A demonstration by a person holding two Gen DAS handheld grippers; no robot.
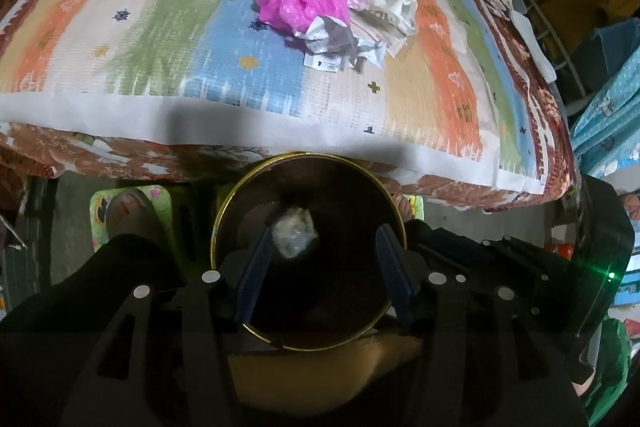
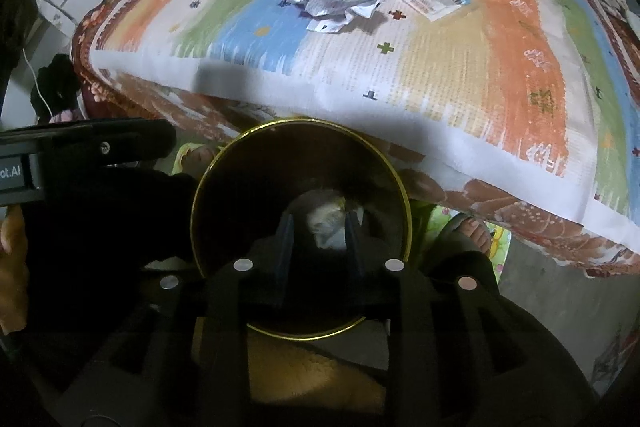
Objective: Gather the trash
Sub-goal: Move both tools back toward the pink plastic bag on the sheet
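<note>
Now your left gripper (image 1: 320, 259) gapes wide and empty over the gold-rimmed bin (image 1: 224, 211); your right gripper (image 2: 318, 233) stands narrowly parted around a white wad (image 2: 326, 223). More trash (image 1: 316, 3) lies mid-bed, away from the mattress edge (image 1: 120, 111).

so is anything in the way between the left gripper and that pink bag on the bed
Nothing visible blocks it. The left gripper hangs open over the bin, and the pink bag lies in the trash pile on the bedspread beyond. Only bare bedspread and the bed's near edge lie between them.
</note>
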